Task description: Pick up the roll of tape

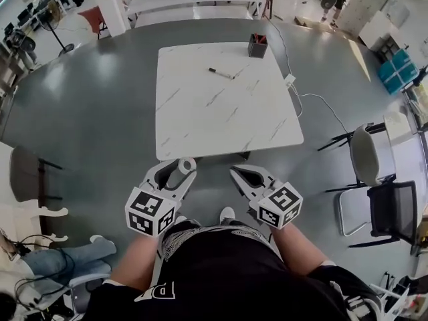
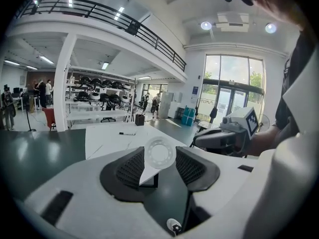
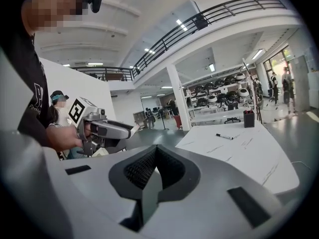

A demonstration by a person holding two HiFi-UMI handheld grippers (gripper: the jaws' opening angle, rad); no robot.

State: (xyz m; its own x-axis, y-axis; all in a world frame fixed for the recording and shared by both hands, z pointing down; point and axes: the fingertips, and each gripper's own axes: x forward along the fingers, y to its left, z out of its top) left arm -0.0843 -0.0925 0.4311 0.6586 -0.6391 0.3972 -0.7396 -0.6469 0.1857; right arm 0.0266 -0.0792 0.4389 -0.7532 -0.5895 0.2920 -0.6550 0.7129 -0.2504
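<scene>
Fingers [image 2: 130,167] of the left gripper [image 2: 159,157] clamped on either side of the roll of tape [image 2: 160,153], a pale translucent ring standing on edge between the ribbed pads with its open core facing the left gripper view's camera. In the head view, roll of tape [image 1: 186,165] at the tip of the left gripper [image 1: 182,168], clear of the white marbled table [image 1: 221,112], just short of its near edge and above the grey floor. Fingers [image 3: 141,167] of the right gripper [image 3: 155,156] pressed together, nothing between them; right gripper [image 1: 236,173] held beside the left one, close to the body. On the table, well apart from both grippers, a black marker [image 1: 219,73] and, at the far corner, a dark pen holder [image 1: 257,45].
</scene>
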